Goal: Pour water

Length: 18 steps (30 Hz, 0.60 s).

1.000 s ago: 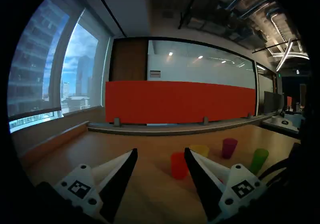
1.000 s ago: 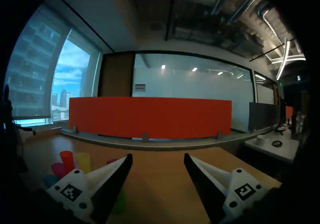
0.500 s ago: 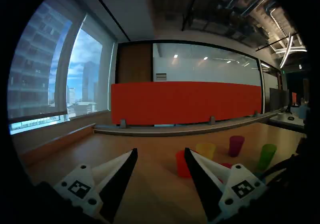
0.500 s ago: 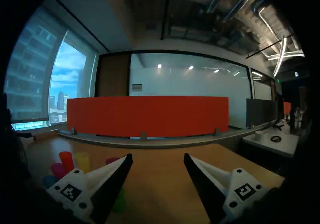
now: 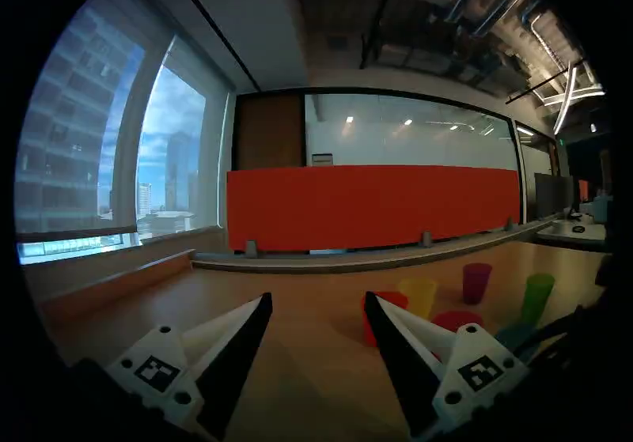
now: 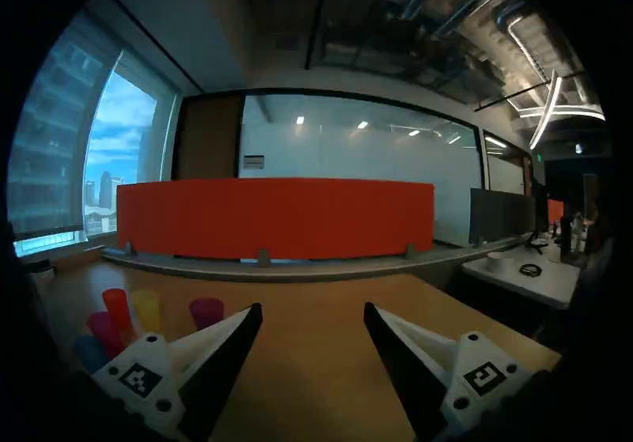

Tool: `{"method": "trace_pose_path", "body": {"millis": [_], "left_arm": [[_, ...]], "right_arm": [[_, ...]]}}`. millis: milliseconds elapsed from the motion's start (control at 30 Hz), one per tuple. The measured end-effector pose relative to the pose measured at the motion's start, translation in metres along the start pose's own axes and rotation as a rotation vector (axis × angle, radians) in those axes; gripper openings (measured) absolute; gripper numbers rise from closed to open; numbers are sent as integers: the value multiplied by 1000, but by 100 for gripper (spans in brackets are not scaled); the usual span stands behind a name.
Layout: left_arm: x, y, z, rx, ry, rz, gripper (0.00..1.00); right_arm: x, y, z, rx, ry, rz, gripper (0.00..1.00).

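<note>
Several upright cups [image 5: 418,296] stand on the worktop [image 5: 237,284] just ahead-right of the left gripper [image 5: 316,296], nearer than the right gripper [image 6: 311,309]; both jaws apart, empty.

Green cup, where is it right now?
In the left gripper view the green cup stands on the wooden table at the far right, just right of the purple cup.
</note>
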State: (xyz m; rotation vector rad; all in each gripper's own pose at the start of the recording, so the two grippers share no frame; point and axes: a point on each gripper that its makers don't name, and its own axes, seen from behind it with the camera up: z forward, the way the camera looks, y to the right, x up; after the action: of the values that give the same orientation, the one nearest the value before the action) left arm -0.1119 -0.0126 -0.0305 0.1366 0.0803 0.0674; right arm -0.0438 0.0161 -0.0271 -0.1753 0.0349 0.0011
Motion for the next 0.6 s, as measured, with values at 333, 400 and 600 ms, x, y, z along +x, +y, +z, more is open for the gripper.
{"method": "trace_pose_path", "body": {"millis": [333, 400, 600], "left_arm": [[-8, -10, -3, 3, 1, -27, 86], [-10, -10, -2, 0, -2, -31, 86], [-12, -11, -2, 1, -3, -30, 86]], "right_arm": [[-2, -9, 1, 9, -10, 4, 99], [0, -11, 0, 11, -9, 3, 100], [3, -13, 1, 12, -6, -2, 100]]}}
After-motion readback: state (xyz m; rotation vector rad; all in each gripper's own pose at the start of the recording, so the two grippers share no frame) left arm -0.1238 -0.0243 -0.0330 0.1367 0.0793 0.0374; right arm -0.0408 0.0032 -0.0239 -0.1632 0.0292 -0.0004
